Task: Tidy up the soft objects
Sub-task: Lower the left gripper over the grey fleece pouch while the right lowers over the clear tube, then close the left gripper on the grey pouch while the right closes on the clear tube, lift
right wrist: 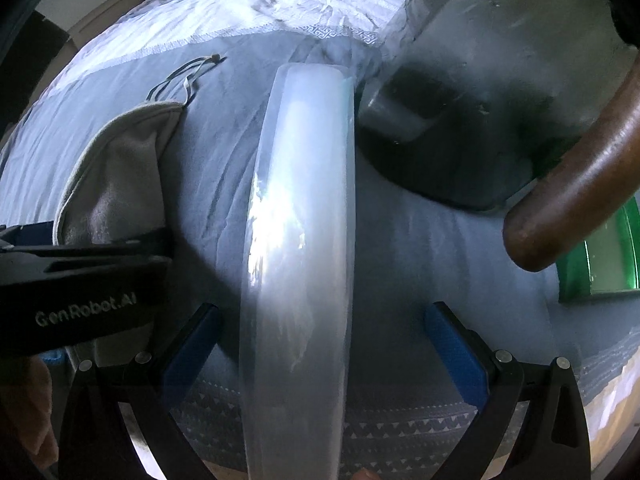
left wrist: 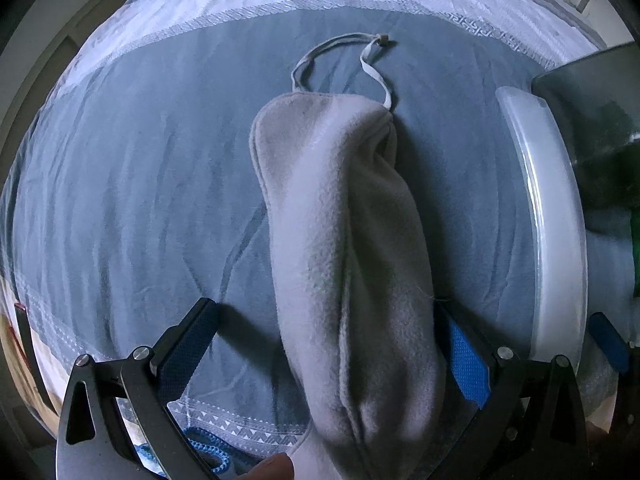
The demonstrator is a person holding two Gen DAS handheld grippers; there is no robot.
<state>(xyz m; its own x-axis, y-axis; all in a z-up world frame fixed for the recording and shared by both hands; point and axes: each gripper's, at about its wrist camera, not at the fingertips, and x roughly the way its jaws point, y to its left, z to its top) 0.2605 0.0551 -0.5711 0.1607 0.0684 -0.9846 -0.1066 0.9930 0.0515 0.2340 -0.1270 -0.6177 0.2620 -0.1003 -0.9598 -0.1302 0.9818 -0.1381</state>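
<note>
Both grippers spread wide over the bed, nothing pinched yet.

Left wrist cam first: my left gripper [left wrist: 326, 354] has its jaws wide apart, with the grey fleece pouch [left wrist: 340, 240] lying lengthwise between them on the blue bedspread [left wrist: 140, 184]. The pouch leans against the right finger; the left one's clear of it. Its drawstring loop [left wrist: 340, 60] trails off at the far end, and a frosted plastic bin rim [left wrist: 552, 216] sits just to the right. Right wrist cam: my right gripper [right wrist: 322, 354] is also spread, straddling that same rim [right wrist: 304, 220] without touching either pad, far as I can tell. The pouch [right wrist: 116, 176] is off to the left, behind the other gripper's black body.
</note>
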